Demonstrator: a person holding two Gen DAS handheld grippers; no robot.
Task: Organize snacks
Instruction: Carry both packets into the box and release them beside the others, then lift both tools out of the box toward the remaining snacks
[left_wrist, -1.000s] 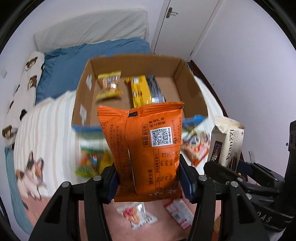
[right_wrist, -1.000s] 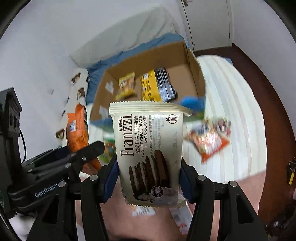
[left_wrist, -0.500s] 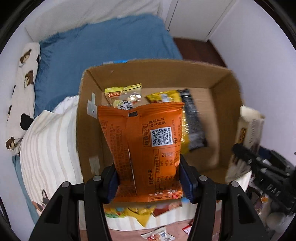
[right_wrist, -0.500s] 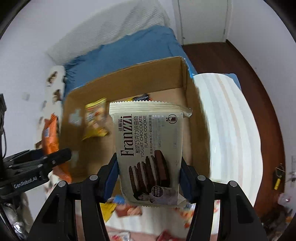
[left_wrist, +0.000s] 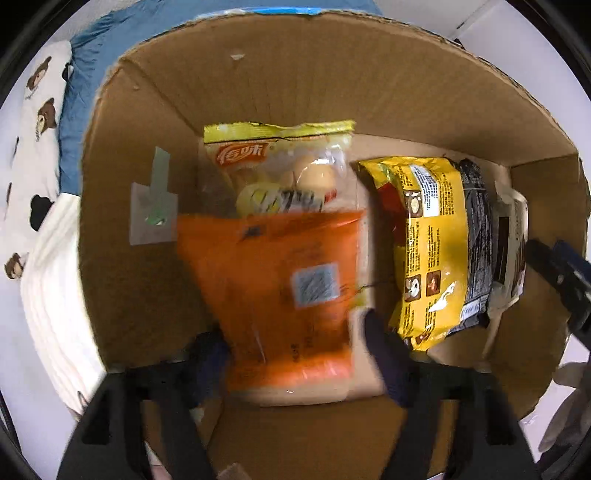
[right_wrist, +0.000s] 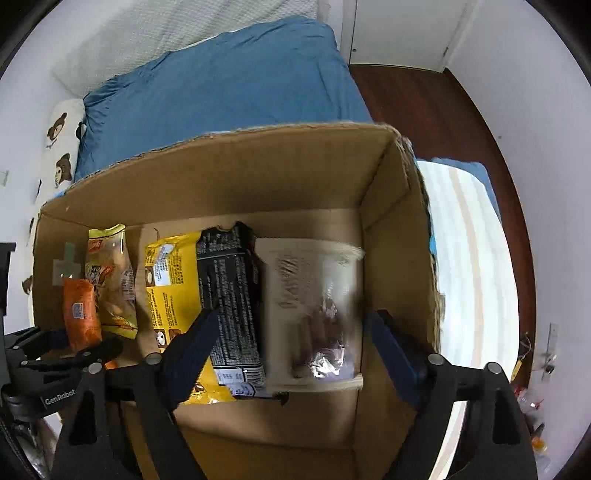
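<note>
Both grippers reach down into an open corrugated cardboard box (right_wrist: 229, 173) with raw, fibrous edges.

In the left wrist view, the left gripper (left_wrist: 295, 339) has its fingers spread, the right finger clear of the glossy orange packet (left_wrist: 273, 295), which is blurred at the centre of the frame; whether the left finger touches it cannot be told. The packet overlaps the lower edge of a crinkled yellow-topped bag (left_wrist: 280, 166) with a clear window.

In the right wrist view, the right gripper (right_wrist: 291, 332) is wide apart — the cream cookie packet (right_wrist: 310, 314), blurred, lies between its fingers at centre frame and touches neither. Just left of it sit a black wrapper (right_wrist: 229, 295) and a shiny yellow pouch (right_wrist: 170, 280), side by side on the box floor.

A smooth blue sheet (right_wrist: 229, 85) fills the upper frame — a bear-print pillow (right_wrist: 61, 144) at the left edge.
</note>
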